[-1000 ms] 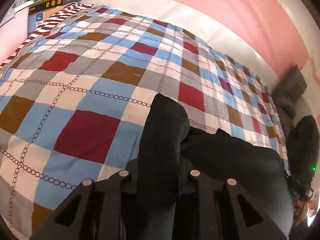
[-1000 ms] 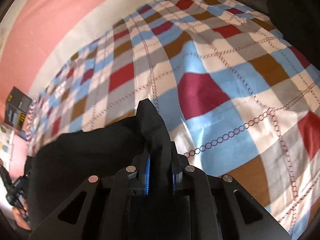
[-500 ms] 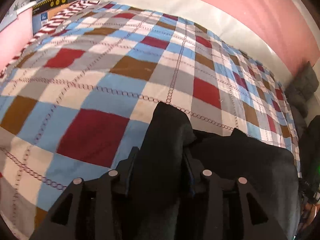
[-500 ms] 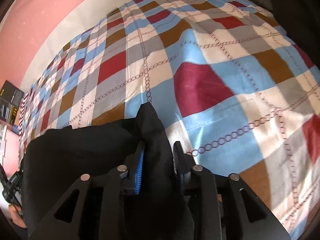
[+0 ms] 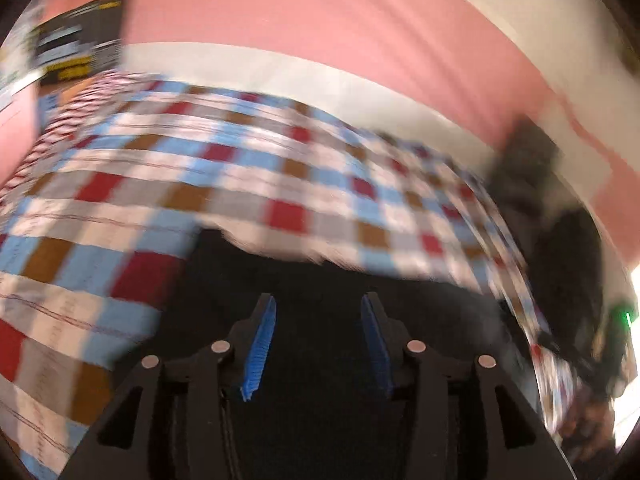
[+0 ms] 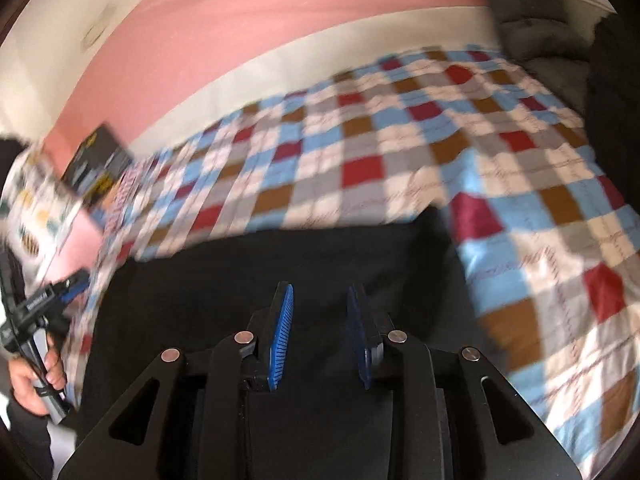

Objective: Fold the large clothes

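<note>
- Left gripper (image 5: 318, 340): 2 black fingers with blue ribbed pads (image 5: 258, 350), spread wide apart, nothing between them. Seen again from the right wrist view at the far left edge, held in a hand (image 6: 34, 380).
- Right gripper (image 6: 320, 332): 2 black fingers, blue pads (image 6: 280, 338) parted, nothing clamped.
- Black garment (image 5: 320, 280): lies flat on the bed directly under and ahead of both grippers; its far edge runs across the bedspread, with a raised corner at the left in the left wrist view and at the right (image 6: 434, 216) in the right wrist view. Whether the fingers touch the cloth cannot be told.
- Bedspread (image 5: 120, 208): checked in red, blue, brown, grey and white squares, covering the whole bed; blurred in both views.
- Striped red-and-white cloth (image 5: 64, 128): at the far left end of the bed.
- Dark grey cushions (image 6: 532, 12): at the other end of the bed, against the wall.
- Dark box with yellow markings (image 5: 80, 52): beyond the striped cloth, against the wall.
- Wall (image 5: 300, 20): pink, with a cream band along the bed's far side.
</note>
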The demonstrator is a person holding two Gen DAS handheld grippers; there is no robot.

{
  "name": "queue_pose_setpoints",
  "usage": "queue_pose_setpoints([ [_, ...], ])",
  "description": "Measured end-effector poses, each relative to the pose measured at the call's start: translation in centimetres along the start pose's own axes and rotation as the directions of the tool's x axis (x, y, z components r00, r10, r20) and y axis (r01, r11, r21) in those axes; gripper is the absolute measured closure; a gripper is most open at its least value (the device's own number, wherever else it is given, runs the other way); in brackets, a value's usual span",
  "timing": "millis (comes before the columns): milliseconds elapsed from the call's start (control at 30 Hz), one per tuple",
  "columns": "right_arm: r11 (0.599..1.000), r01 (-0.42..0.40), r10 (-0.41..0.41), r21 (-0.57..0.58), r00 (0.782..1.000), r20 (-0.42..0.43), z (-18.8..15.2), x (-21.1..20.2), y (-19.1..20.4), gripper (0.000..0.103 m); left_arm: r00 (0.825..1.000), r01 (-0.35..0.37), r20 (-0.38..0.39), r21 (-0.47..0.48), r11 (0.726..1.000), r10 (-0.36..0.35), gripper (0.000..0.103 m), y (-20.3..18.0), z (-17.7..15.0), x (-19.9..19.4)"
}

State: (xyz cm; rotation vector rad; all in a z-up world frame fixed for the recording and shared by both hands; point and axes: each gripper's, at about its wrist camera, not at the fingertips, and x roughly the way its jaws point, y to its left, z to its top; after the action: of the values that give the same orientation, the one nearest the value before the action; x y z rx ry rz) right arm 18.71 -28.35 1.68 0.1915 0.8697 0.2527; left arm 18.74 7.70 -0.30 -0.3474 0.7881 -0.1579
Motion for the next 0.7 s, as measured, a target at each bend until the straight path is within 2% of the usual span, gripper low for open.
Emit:
queue_pose_setpoints([
  [67,0.999,0.031,-0.032,-0.040,0.999,-0.034,-2.5,0.9,1.3,0.074,0.997,0.046,-0.065,0.078,0.996,-0.041,0.056,-2.8,-2.6,1.4],
  [167,0.991,0.107,-0.110,-0.085,0.994,-0.028,-4.7,2.2,1.0,0.074,0.991,0.021,-0.132,0.152,0.988,-0.001,0.056,-4.8,-5.3,4.2],
  [233,0.982,0.174,-0.174,-0.080,0.985,0.001,-5.1,2.7,0.0,0.076,0.992,-0.014,-0.118,0.173,0.985,0.034,0.056,-4.7,-6.1,5.6],
  [333,0.981,0.194,-0.194,-0.006,0.981,-0.008,-4.9,3.5,-2.2,0.076,0.995,-0.032,-0.087,0.150,0.988,0.046,0.056,-4.2,-6.1,6.5],
  [500,0.967,0.249,-0.249,-0.043,0.968,0.019,-5.5,4.8,-2.1,0.077,0.995,-0.082,-0.047,0.189,0.978,0.092,0.055,-4.9,-7.4,7.7],
  [700,0.963,0.266,-0.266,-0.031,0.964,-0.008,-4.9,2.9,-1.9,0.077,0.989,-0.099,-0.090,0.198,0.975,0.119,0.056,-5.2,-6.5,6.3],
])
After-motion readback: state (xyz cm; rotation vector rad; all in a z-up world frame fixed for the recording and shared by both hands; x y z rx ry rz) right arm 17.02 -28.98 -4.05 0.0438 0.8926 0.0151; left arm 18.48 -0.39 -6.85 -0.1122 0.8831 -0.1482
